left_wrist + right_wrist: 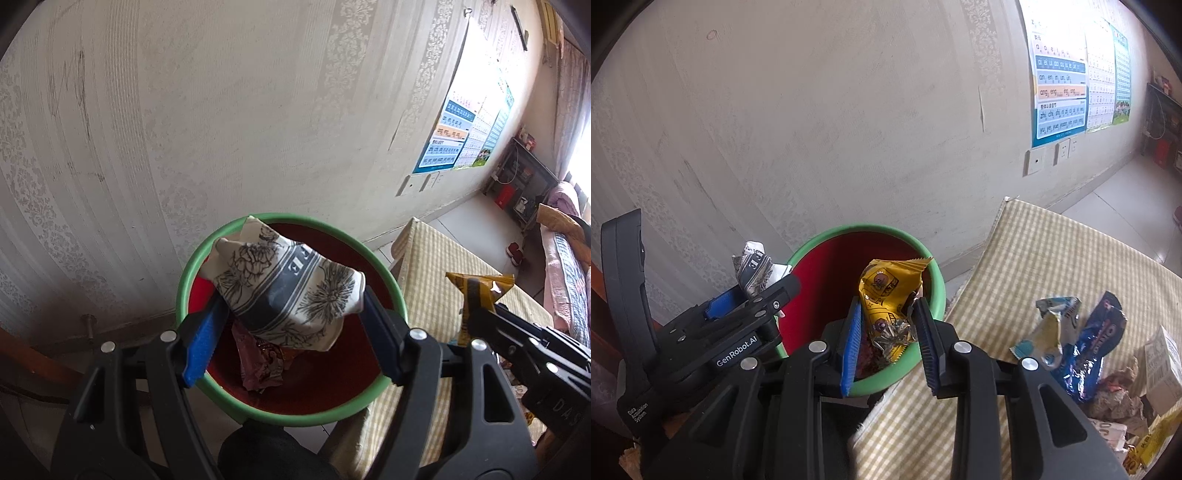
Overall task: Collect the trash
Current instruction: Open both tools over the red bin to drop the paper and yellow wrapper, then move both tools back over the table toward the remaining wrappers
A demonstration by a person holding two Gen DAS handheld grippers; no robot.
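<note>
Bin (192, 280): green rim, red inside, beside the table (1052, 251).
Left claw (291, 325): clamped on floral paper wad (288, 288), above the bin.
Right claw (890, 325): clamped on yellow wrapper (886, 291), over the bin.

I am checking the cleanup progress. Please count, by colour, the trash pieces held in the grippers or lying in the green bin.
White floral wrapper: 1
Yellow snack wrapper: 1
Dark red wrapper: 1
Total: 3
</note>
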